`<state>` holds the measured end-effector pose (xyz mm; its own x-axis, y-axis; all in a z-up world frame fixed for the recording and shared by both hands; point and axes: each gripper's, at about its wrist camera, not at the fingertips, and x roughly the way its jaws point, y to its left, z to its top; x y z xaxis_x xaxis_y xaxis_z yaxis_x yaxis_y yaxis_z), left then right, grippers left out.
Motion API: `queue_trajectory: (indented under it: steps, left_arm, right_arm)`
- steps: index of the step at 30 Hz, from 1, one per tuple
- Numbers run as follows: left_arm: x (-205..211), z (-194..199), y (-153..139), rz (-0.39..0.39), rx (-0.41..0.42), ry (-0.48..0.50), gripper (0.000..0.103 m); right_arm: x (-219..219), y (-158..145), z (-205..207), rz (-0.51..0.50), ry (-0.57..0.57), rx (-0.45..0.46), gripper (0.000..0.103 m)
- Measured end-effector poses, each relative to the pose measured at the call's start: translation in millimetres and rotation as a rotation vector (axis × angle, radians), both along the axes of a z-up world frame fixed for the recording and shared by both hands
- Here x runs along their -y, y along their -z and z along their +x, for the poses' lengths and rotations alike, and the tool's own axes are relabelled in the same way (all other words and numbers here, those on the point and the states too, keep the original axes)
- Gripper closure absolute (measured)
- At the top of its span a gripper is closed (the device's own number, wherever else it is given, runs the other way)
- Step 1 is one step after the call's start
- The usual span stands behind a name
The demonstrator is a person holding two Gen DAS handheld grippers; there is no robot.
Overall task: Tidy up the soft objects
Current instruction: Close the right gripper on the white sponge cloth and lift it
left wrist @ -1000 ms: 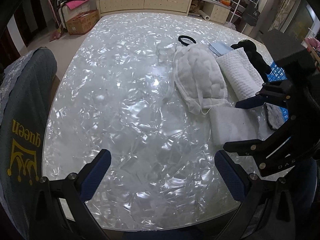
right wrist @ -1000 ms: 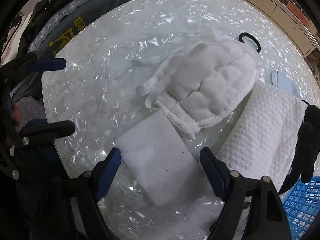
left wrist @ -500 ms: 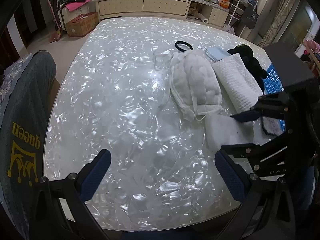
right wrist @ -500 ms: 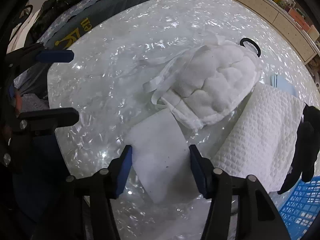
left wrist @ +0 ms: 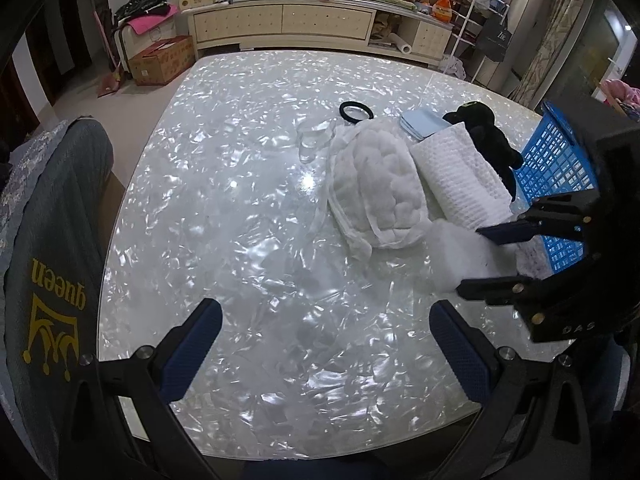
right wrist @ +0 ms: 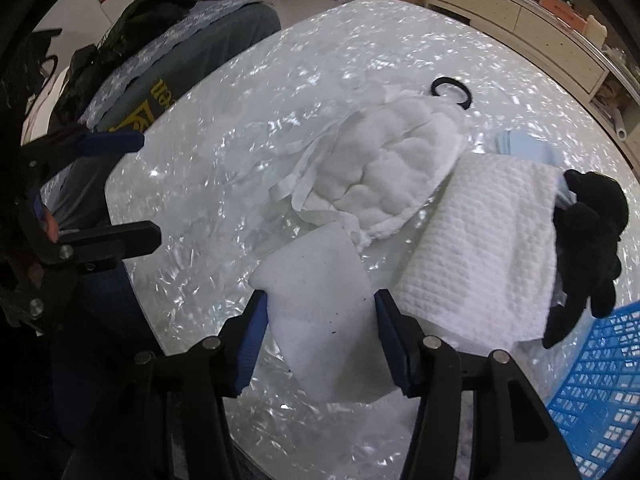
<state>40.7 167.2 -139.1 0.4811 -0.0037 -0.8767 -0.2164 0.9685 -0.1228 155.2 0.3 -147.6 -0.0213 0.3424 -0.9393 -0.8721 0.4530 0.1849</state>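
My right gripper is shut on a white sponge block and holds it lifted off the pearly table; it also shows in the left wrist view. Beyond it lie a puffy white quilted pad, a white waffle towel, a black plush toy, a light blue cloth and a black hair tie. A blue plastic basket stands at the right. My left gripper is open and empty over the table's near edge.
A chair with a grey "queen" cover stands at the table's left side. A clear plastic wrapper lies beside the quilted pad. A cabinet and a cardboard box stand beyond the table.
My right gripper closed on the white sponge block and lifted it toward the basket side. The left gripper stayed open and drew back a little.
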Motion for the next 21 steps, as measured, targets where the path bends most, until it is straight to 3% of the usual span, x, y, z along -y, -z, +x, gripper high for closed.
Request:
queue_trajectory:
  steps: [11, 18, 21]
  left_arm:
    - [14, 23, -17, -0.008, 0.024, 0.043, 0.000]
    - [9, 52, -20, -0.123, 0.016, 0.049, 0.000]
    - [12, 69, -20, -0.051, 0.002, 0.061, 0.000]
  right_arm:
    - [38, -61, 18, 0.076, 0.109, 0.066, 0.051]
    - [64, -86, 30, 0.104, 0.186, 0.111, 0.050]
    - [72, -98, 36, 0.116, 0.214, 0.130, 0.050]
